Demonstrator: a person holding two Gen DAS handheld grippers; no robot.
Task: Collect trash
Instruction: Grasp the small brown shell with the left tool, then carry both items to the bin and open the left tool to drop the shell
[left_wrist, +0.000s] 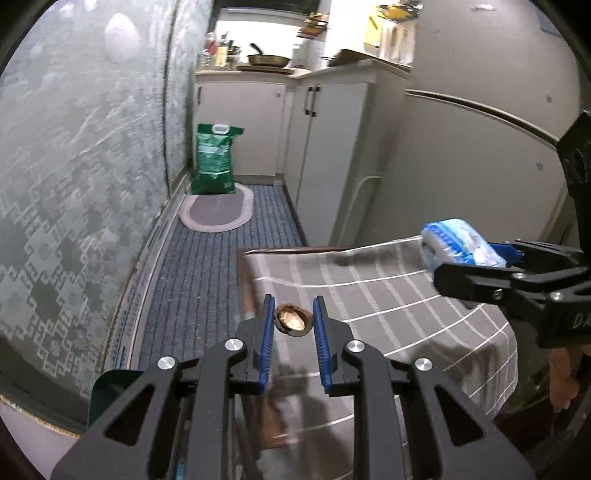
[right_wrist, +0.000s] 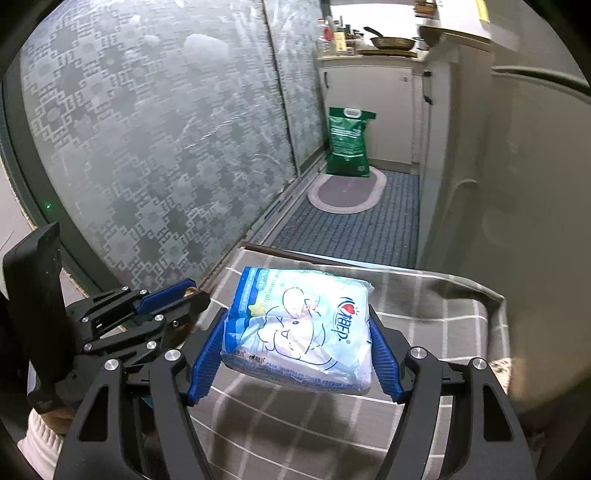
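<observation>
My left gripper (left_wrist: 293, 317) is shut on a brown walnut shell half (left_wrist: 293, 320), held above the near left edge of the table with the grey checked cloth (left_wrist: 388, 295). My right gripper (right_wrist: 299, 332) is shut on a white and blue tissue pack (right_wrist: 301, 328) and holds it above the cloth (right_wrist: 424, 325). The right gripper with the pack (left_wrist: 461, 242) shows at the right of the left wrist view. The left gripper (right_wrist: 184, 295) shows at the left of the right wrist view.
A frosted patterned glass sliding door (left_wrist: 81, 166) runs along the left. A blue striped floor mat (left_wrist: 207, 266) leads to an oval rug (left_wrist: 218, 212) and a green sack (left_wrist: 216, 160) by white cabinets (left_wrist: 325, 147). A green object's corner (left_wrist: 110, 391) shows low left.
</observation>
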